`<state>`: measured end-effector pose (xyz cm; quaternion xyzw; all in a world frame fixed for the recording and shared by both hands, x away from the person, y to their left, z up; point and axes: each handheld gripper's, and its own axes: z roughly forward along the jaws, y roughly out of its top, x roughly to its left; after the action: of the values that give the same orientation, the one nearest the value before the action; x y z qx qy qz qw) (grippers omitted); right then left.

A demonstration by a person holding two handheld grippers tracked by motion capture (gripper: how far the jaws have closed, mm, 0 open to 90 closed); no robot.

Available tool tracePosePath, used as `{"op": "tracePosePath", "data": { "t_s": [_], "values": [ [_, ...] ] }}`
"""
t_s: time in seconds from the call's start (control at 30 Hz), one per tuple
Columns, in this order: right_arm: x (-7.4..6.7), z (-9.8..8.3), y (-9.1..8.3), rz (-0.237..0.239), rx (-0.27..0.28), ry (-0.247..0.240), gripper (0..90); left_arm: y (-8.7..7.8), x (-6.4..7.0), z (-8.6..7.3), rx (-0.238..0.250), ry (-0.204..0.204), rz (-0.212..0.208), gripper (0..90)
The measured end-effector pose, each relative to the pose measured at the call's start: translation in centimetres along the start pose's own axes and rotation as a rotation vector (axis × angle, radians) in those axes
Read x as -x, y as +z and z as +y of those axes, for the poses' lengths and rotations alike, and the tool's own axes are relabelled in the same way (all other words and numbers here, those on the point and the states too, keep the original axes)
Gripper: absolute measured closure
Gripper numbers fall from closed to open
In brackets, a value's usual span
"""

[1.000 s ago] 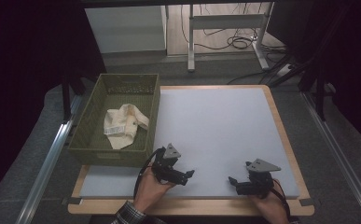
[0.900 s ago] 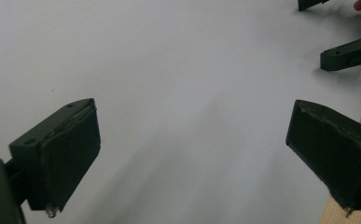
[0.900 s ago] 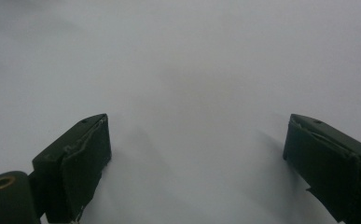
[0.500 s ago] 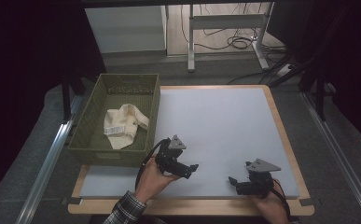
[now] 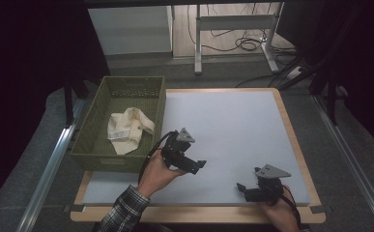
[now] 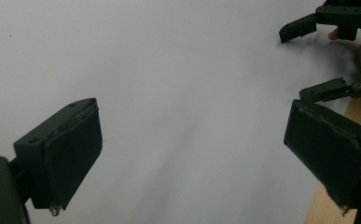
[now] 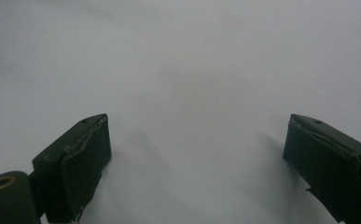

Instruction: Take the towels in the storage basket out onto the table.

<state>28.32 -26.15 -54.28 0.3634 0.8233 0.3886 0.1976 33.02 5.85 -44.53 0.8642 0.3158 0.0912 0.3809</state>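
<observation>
1. the desk [image 5: 233, 125] has a pale grey top with a wooden rim, and it stands in a dim room with a grey floor and cables at the back.
2. the left claw [image 5: 200, 165] is held up a little over the desk, near the front edge on the left side. its jaws are wide apart and hold nothing.
3. in the left gripper view the left claw points across the bare grey top toward the right claw [image 6: 308, 56], which is well apart from it.
4. the right claw [image 5: 240, 187] sits low by the front edge, near the front right corner. its jaws are also wide apart, with only bare desk between them.
5. a green basket [image 5: 93, 145] sits at the left edge of the desk, just beside the left hand [image 5: 156, 169].
6. a cream cloth [image 5: 126, 128] lies crumpled inside the basket, with a small white label on it.
</observation>
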Motion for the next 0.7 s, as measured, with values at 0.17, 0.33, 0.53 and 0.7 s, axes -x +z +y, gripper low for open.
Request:
{"op": "tracePosePath", "data": {
  "t_s": [0.17, 0.33, 0.53, 0.7],
  "values": [
    [0.0, 0.0, 0.0, 0.0, 0.0, 0.0, 7.6, -0.6, -0.9, 1.0, -0.005, 0.008, 0.007, 4.6],
    [0.0, 0.0, 0.0, 0.0, 0.0, 0.0, 7.6, -1.2, -1.9, 1.8, -0.019, 0.018, 0.036, 4.9],
    [0.0, 0.0, 0.0, 0.0, -0.001, 0.001, 7.6, -1.9, -3.4, 2.3, -0.037, 0.007, 0.077, 4.9],
    [0.0, 0.0, 0.0, 0.0, 0.0, 0.001, 7.6, -2.5, -4.9, 2.5, -0.052, -0.009, 0.108, 4.9]
  ]
}}
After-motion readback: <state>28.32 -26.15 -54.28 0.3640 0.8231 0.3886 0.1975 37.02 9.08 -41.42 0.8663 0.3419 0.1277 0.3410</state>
